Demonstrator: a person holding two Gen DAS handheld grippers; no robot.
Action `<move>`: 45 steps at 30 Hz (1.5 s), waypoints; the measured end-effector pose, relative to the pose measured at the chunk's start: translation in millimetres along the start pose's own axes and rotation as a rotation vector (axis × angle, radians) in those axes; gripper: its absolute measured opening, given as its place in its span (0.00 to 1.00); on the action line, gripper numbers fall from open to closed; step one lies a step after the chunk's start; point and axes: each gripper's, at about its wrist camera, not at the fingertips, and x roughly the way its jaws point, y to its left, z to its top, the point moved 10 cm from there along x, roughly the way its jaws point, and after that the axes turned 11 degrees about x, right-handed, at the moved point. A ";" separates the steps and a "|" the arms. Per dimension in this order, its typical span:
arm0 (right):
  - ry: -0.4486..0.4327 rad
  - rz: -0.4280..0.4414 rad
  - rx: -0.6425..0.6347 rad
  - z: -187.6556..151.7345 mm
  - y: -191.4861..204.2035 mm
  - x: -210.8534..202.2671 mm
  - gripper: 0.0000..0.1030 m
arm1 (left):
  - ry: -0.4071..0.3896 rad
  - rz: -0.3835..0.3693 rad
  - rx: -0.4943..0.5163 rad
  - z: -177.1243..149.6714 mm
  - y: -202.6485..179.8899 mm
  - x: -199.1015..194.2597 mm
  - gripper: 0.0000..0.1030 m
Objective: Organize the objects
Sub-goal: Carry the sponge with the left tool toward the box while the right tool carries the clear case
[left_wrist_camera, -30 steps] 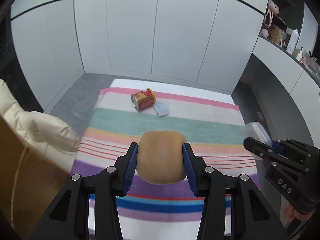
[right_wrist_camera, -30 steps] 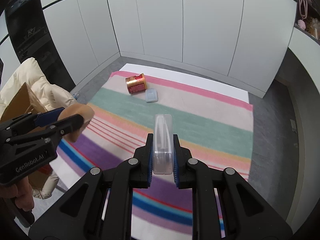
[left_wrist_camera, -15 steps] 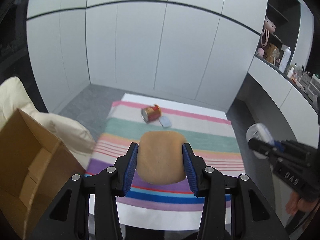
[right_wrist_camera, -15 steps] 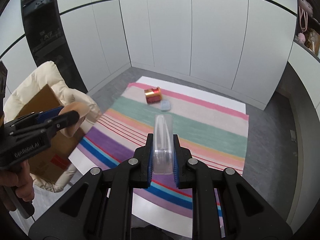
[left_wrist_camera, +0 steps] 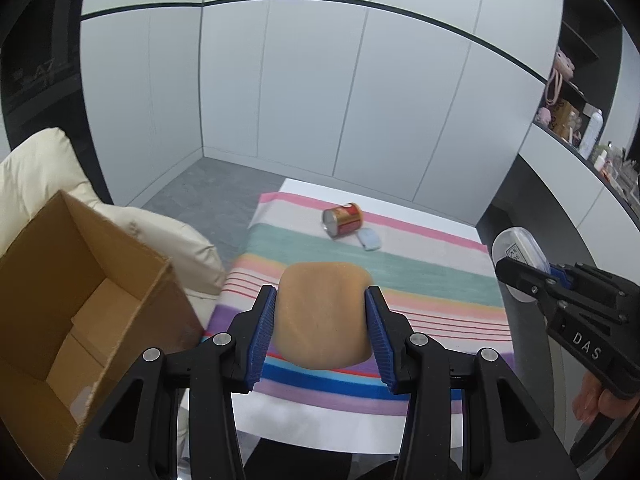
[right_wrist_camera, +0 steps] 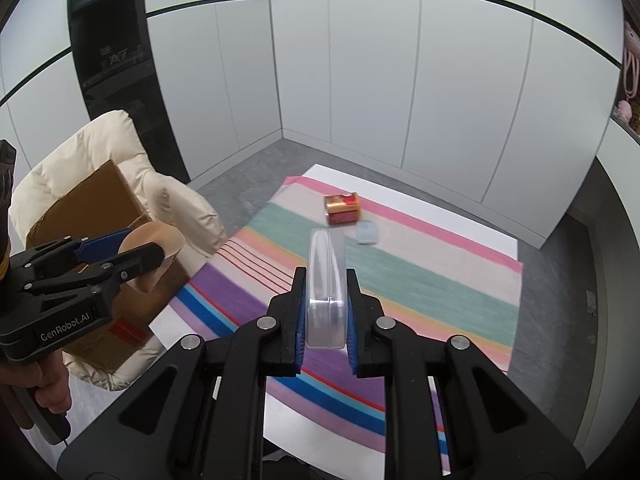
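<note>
Matt, soft-looking tan bun (left_wrist_camera: 323, 320) between ribbed blue pads (left_wrist_camera: 262, 334); clear glossy plastic case (right_wrist_camera: 326, 288). Shiny metal can (left_wrist_camera: 342, 219) on woven striped cloth (left_wrist_camera: 420, 272). At nine o'clock, rough matt cardboard box (left_wrist_camera: 80, 300) against puffy cream cushion (left_wrist_camera: 36, 176).

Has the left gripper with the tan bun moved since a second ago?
Yes. The left gripper, shut on the tan bun, has backed away from the striped cloth and swung toward the cardboard box, now in view.

A tan bun (left_wrist_camera: 322, 320), a clear case (right_wrist_camera: 326, 276), a red-gold can (left_wrist_camera: 342, 218), a pale-blue pad (left_wrist_camera: 369, 239), a multicolour striped cloth (left_wrist_camera: 420, 276), a brown box (left_wrist_camera: 80, 308), a cream cushion (left_wrist_camera: 36, 176).
</note>
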 end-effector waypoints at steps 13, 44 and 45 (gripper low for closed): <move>0.029 0.081 -0.067 -8.6 65.6 20.0 0.16 | -0.029 0.071 -0.075 -10.3 58.8 -21.6 0.45; 0.061 0.251 -0.188 -18.6 220.9 39.4 0.16 | -0.004 0.268 -0.221 -79.8 189.6 -80.2 0.49; 0.063 0.255 -0.191 -19.0 225.0 39.5 0.16 | -0.001 0.274 -0.226 -82.7 192.8 -81.5 0.49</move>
